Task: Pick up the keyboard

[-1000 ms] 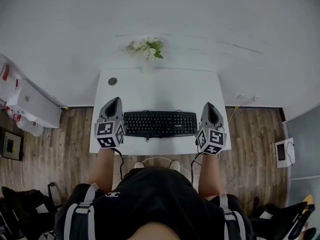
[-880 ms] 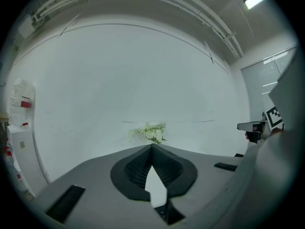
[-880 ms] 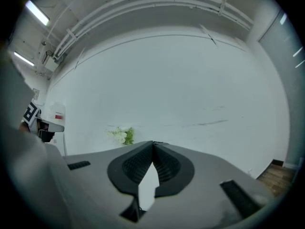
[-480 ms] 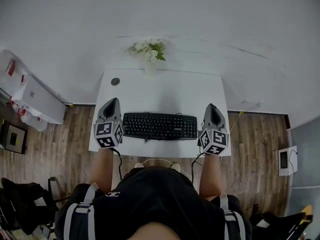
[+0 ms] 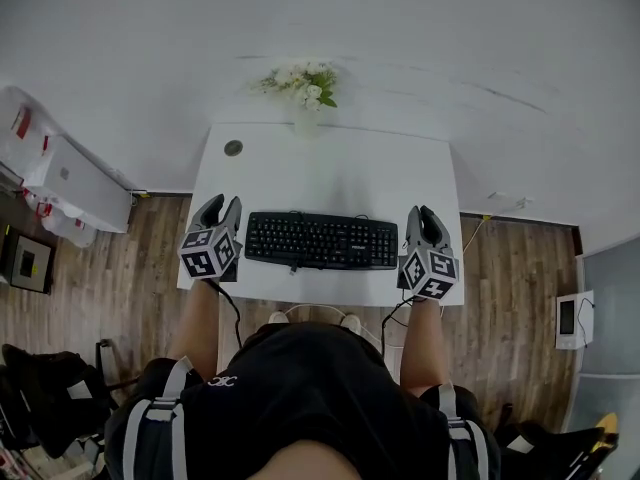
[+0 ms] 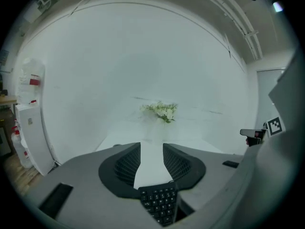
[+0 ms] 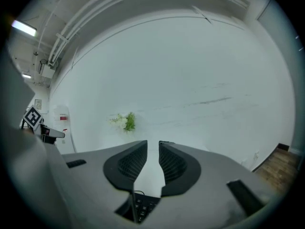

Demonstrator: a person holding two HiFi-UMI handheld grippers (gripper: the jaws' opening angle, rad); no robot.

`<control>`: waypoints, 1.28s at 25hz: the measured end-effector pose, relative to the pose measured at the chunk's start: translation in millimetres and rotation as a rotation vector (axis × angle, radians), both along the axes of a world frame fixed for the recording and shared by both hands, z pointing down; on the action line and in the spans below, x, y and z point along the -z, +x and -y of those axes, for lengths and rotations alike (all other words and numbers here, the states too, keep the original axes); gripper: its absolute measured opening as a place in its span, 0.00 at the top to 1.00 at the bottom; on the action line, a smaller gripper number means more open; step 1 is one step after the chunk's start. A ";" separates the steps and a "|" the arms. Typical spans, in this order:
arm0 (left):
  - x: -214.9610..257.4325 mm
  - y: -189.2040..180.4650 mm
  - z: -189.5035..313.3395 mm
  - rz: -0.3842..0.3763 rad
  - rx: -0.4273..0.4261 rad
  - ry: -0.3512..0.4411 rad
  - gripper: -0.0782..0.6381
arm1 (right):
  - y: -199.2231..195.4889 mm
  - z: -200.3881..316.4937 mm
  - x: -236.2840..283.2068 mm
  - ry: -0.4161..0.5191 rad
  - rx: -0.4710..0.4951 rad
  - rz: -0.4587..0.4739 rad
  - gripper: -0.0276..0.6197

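My left gripper [image 5: 222,206] and right gripper [image 5: 427,217] sit at the two ends of the black keyboard [image 5: 322,240], flat on the white table [image 5: 330,173], both with jaws opening and pinching nothing yet, so I can grab each end.

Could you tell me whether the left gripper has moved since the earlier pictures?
Yes. Against the black computer keyboard, the left gripper has sunk toward the white table; its jaws are opening, gripping nothing.
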State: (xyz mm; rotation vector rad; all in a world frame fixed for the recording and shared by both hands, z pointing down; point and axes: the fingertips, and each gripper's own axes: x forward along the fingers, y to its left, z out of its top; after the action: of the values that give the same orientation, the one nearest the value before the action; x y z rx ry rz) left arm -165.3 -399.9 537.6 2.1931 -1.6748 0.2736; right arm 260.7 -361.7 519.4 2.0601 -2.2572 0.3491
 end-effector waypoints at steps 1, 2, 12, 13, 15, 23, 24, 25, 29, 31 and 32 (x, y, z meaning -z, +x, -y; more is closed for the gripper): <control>-10.2 -3.1 -0.6 0.005 0.006 -0.024 0.66 | 0.4 1.0 -9.7 -0.022 0.002 -0.008 0.83; -20.5 -5.8 -1.2 0.015 0.010 -0.048 0.66 | 0.9 1.6 -19.0 -0.042 0.003 -0.017 0.83; -141.7 -10.9 -13.5 0.115 -0.034 -0.340 0.66 | 13.4 -1.6 -117.7 -0.248 -0.031 0.015 0.83; -150.9 -10.3 -14.6 0.113 -0.034 -0.362 0.66 | 14.7 -1.6 -130.5 -0.278 -0.030 0.013 0.83; -166.8 -8.9 -15.7 0.089 -0.029 -0.401 0.66 | 17.5 -2.5 -154.0 -0.336 -0.027 0.011 0.83; -212.1 -17.5 -11.6 -0.001 0.000 -0.546 0.66 | 26.2 -5.9 -211.5 -0.490 -0.028 0.035 0.83; -215.6 -18.3 -11.2 -0.012 -0.002 -0.556 0.66 | 26.7 -5.6 -216.3 -0.502 -0.028 0.036 0.83; -218.2 -19.1 -10.1 -0.037 -0.002 -0.564 0.66 | 26.7 -5.0 -220.8 -0.512 -0.026 0.039 0.83; -225.7 -22.4 -6.4 -0.176 0.006 -0.609 0.63 | 23.1 -5.4 -238.2 -0.542 -0.013 0.073 0.83; -227.9 -23.4 -6.2 -0.186 -0.017 -0.623 0.60 | 22.2 -6.2 -238.3 -0.540 -0.020 0.090 0.83; -228.4 -23.4 -5.2 -0.190 -0.031 -0.628 0.60 | 22.4 -5.5 -236.1 -0.536 -0.024 0.097 0.83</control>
State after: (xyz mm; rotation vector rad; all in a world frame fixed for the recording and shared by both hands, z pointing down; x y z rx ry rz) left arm -188.7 -394.7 766.0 1.7119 -1.2345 0.5032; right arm 283.0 -356.1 755.5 1.8137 -1.9013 0.9525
